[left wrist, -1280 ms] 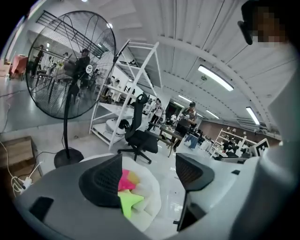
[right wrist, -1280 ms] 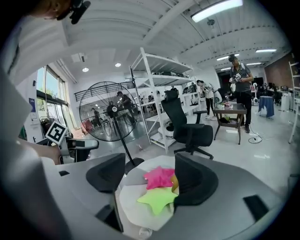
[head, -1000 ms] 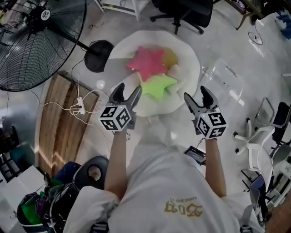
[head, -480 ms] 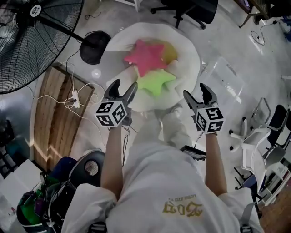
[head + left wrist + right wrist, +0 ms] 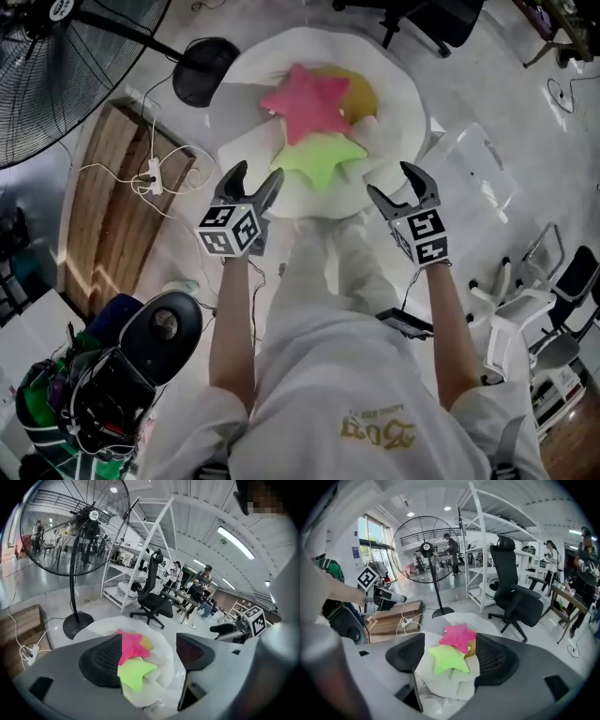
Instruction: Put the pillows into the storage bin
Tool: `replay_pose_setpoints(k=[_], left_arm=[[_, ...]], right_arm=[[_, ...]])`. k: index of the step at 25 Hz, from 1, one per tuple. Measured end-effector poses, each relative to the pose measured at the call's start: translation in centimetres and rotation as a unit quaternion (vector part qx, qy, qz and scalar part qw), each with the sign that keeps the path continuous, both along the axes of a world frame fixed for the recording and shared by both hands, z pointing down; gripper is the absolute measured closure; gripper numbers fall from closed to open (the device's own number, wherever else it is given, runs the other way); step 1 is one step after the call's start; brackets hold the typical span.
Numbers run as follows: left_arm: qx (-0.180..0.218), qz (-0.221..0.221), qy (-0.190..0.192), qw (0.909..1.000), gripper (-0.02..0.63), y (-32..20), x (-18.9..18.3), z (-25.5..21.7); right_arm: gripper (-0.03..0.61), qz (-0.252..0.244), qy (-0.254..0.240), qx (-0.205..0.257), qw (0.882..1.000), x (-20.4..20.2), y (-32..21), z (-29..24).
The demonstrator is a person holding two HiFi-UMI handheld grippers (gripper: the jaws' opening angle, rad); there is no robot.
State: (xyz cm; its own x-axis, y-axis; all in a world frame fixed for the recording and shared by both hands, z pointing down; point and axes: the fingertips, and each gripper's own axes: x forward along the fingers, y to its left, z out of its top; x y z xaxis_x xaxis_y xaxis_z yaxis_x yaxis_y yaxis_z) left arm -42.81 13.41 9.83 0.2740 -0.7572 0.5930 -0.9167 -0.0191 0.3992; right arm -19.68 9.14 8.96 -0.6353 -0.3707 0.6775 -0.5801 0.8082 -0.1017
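The left tongs (image 5: 256, 178) and right tongs (image 5: 394, 186) were wide and empty, pointed down at the pink pillow (image 5: 309, 101) and green pillow (image 5: 319, 159) piled on the white cushion (image 5: 253, 66), probably so each could grab one.

The head view looks steeply down from above; both gripper views look forward along their jaws, lower and nearer. All share the pink star pillow (image 5: 309, 101).
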Motion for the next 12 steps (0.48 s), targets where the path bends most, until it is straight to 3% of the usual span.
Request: replay_pose_setpoints(k=[4,12], left_arm=[[-0.015,-0.01,-0.014,0.9997,0.247,0.6,1.6,2.1],[-0.075,-0.003,0.009,0.9971,0.241,1.4,1.6,9.9]], right_arm=[[0.244,-0.045,0.01,-0.006,0.999,0.3,-1.1,2.6],[0.236,-0.081,0.039,-0.04,0.995,-0.7,-2.2,9.7]])
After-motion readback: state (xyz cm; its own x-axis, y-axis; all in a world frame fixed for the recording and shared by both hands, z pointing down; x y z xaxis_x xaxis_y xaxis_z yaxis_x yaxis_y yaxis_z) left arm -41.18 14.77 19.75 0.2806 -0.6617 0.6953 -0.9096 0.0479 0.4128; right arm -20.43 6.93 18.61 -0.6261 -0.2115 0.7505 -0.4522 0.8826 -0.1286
